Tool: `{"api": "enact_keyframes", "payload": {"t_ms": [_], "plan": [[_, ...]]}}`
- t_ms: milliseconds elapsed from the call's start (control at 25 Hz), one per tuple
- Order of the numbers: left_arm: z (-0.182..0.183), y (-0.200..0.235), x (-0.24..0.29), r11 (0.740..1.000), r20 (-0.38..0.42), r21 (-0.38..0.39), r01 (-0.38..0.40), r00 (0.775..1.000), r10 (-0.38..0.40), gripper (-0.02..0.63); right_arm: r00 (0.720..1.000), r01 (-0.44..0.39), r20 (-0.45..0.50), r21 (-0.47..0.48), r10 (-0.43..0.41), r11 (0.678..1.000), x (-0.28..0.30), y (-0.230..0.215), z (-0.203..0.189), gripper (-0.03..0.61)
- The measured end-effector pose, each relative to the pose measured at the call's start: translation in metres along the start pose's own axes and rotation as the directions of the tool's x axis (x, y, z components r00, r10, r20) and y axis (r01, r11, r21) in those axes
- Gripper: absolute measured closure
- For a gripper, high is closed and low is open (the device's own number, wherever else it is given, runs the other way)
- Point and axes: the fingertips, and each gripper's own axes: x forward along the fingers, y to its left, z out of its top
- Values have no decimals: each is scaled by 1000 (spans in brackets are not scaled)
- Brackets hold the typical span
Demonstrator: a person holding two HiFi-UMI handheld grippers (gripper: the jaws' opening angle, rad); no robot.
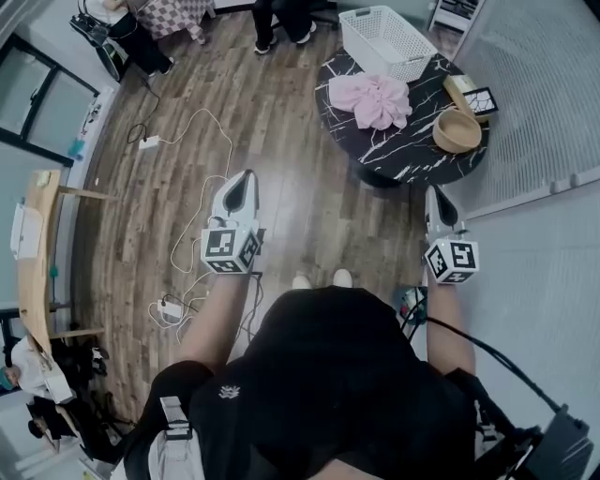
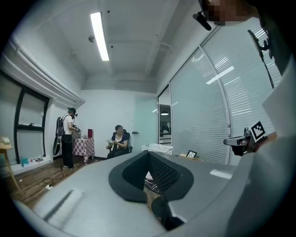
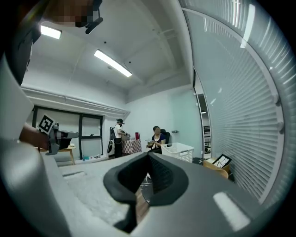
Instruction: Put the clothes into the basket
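A pink garment (image 1: pixel 371 99) lies bunched on the round black marble table (image 1: pixel 403 155) at the upper right of the head view. A white plastic basket (image 1: pixel 386 39) stands on the table's far edge, just beyond the garment; it also shows in the left gripper view (image 2: pixel 158 148) and the right gripper view (image 3: pixel 178 150). My left gripper (image 1: pixel 246 176) is held over the wooden floor, well short and left of the table, jaws together and empty. My right gripper (image 1: pixel 432 191) hovers near the table's near edge, also shut on nothing. Both point level toward the table (image 2: pixel 149 153) (image 3: pixel 149 153).
A wooden bowl (image 1: pixel 457 131) and a framed picture on a box (image 1: pixel 472 97) share the table. White cables and a power strip (image 1: pixel 172 307) lie on the floor at left. A glass wall with blinds (image 1: pixel 534 94) runs along the right. People are at the back by a checkered table (image 1: pixel 178 13).
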Motion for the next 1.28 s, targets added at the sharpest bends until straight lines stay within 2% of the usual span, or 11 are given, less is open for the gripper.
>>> {"api": "enact_keyframes", "payload": {"t_ms": [280,520,800,1040,1280], "plan": [[2,-14,8,999,5,11,-40,999,39,606,999,-47,12,26,47,999,16,-18,0,577],[-6,-12,22,999,-24,24,-39,999,39,607,999,-44,-7,80,45,996,40,-29,-17,577],[-14,23,67,1000,-37,25,-5,999,6,606,999,-4,-43,86,7,996,87,-28,-29,577],[-23,73,119,1000,-62,-18,21,998,-22,606,997,60,-55,80,-56,995,128,-26,-22,577],[-11,110,173,996,-42,-23,84,996,-85,607,994,99,-62,67,-95,993,180,-16,-5,577]]}}
